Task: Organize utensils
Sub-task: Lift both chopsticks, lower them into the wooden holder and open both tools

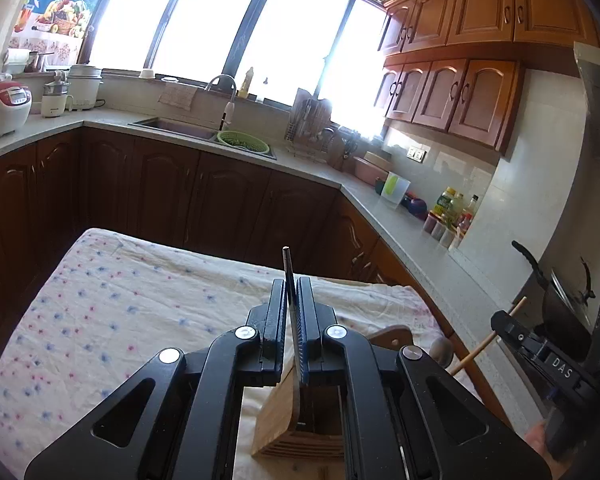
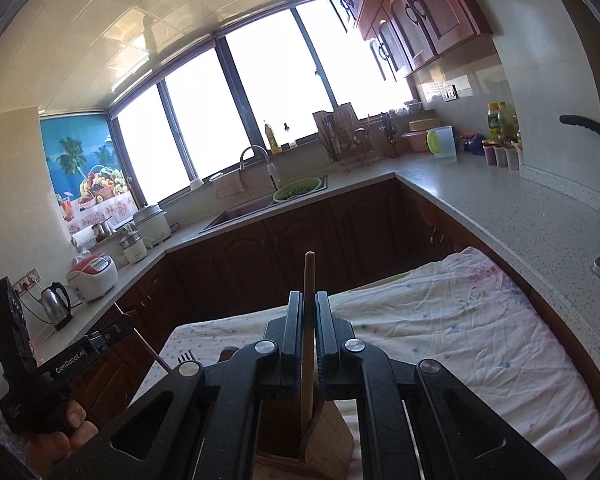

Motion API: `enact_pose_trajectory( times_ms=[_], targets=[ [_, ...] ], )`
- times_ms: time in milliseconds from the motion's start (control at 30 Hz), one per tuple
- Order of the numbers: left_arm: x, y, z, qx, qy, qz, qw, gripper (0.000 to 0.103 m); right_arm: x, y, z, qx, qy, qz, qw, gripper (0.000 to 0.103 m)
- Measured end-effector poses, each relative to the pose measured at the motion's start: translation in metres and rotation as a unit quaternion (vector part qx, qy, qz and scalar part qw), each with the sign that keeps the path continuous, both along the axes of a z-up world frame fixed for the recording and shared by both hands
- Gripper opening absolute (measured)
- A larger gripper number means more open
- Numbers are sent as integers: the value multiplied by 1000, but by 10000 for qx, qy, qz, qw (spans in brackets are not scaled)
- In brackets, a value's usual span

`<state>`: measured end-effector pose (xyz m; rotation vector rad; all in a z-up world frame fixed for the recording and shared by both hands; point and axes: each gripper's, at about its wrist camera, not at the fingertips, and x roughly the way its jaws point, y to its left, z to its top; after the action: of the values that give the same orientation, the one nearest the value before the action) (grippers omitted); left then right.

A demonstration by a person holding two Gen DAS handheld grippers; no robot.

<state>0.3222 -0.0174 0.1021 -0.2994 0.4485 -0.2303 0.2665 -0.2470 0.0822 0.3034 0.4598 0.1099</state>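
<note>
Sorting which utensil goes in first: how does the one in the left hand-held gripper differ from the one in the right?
The left hand-held gripper grips a thin dark metal utensil handle; the right hand-held gripper grips a thicker round wooden handle. The metal one is flat and narrow, the wooden one pale brown and rod-like. Both stand upright in shut jaws above the wooden utensil holder.

We see our right gripper (image 2: 309,322) squeezing a wooden stick (image 2: 309,304) that points up. Under it stands a wooden holder (image 2: 328,440) on a flowery cloth (image 2: 460,340). At the left, a hand (image 2: 56,436) holds the left gripper (image 2: 100,340) with a fork (image 2: 172,362).
</note>
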Motion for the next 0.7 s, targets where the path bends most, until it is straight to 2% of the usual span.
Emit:
enact_pose_trajectory(
  times_ms=[200, 467, 533, 600, 633, 667, 700],
  targets=[
    [-3, -13, -6, 320, 34, -69, 9995, 5, 2, 1, -23, 41, 244, 43, 9997, 7],
    [-2, -13, -5, 372, 67, -82, 9992, 6, 5, 0, -21, 71, 299, 70, 9995, 7],
    [-1, -15, -3, 380, 117, -92, 9992, 5, 5, 0, -21, 91, 325, 86, 9994, 12],
    [-3, -13, -2, 324, 159, -131, 9993, 8, 6, -1, -22, 143, 336, 108, 9993, 12],
    [-5, -12, -1, 294, 177, -153, 9993, 16, 5, -1, -20, 162, 330, 123, 9992, 13],
    [-8, -11, 0, 278, 204, -130, 9993, 34, 4, -3, -19, 176, 316, 113, 9993, 19],
    [-12, -9, 2, 256, 185, -81, 9995, 43, 1, -4, -17, 224, 274, 124, 9993, 37]
  ],
)
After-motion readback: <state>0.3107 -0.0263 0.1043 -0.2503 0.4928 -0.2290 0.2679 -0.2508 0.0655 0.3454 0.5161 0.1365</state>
